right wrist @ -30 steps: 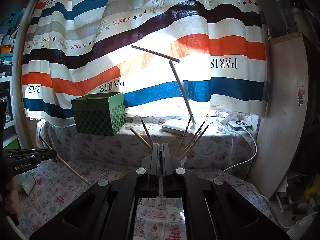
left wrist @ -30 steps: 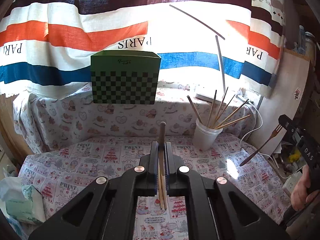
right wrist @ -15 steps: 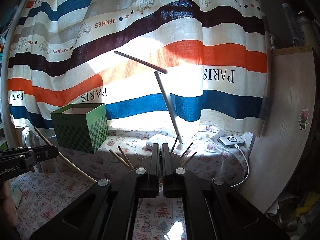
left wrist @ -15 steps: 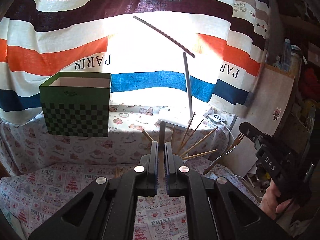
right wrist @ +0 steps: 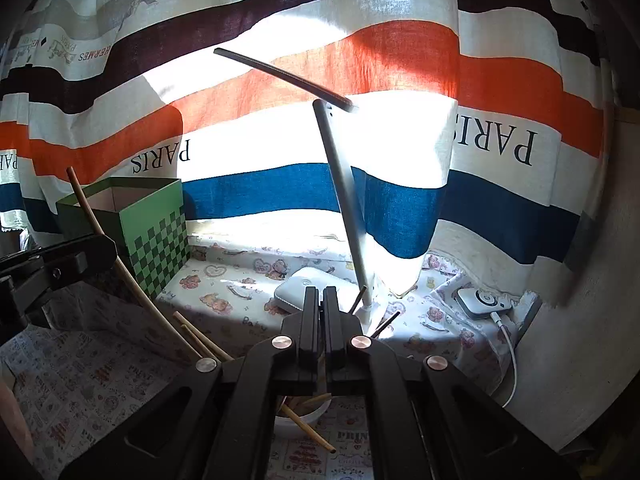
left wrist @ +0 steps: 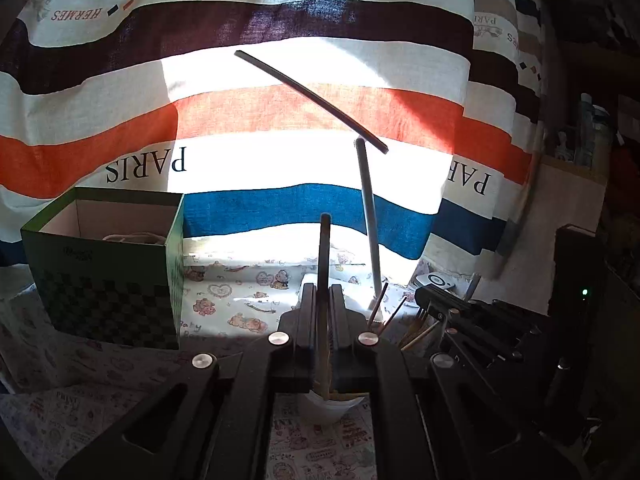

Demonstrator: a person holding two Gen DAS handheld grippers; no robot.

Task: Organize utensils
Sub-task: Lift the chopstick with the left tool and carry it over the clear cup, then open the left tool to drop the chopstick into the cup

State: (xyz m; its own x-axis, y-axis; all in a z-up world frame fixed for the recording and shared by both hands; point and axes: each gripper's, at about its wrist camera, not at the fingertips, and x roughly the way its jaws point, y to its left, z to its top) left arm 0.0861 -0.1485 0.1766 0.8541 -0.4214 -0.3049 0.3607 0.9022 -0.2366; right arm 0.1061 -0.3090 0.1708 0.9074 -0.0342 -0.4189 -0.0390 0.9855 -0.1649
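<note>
My left gripper (left wrist: 323, 292) is shut on a wooden chopstick (left wrist: 324, 248) that sticks up between its fingers. In the right wrist view that gripper (right wrist: 86, 254) shows at the left with the long chopstick (right wrist: 102, 232) slanting through it. My right gripper (right wrist: 320, 292) is shut. The left wrist view shows it (left wrist: 426, 300) close on the right, holding a fork (left wrist: 419, 315) by the handle, tines forward. A white cup (left wrist: 332, 410) with several chopsticks stands just below both grippers, its rim (right wrist: 308, 416) mostly hidden by the fingers.
A green checked box (left wrist: 108, 280) stands open at the back left on the raised ledge. A desk lamp (right wrist: 344, 200) on a white base (right wrist: 312, 288) rises behind the cup. A white charger with its cable (right wrist: 482, 300) lies at the right, by a wooden panel. A striped curtain hangs behind.
Both grippers have moved towards the cup, which has slipped from ahead to beneath the fingers. The right gripper with the fork has drawn close beside the left. Neither grip has changed.
</note>
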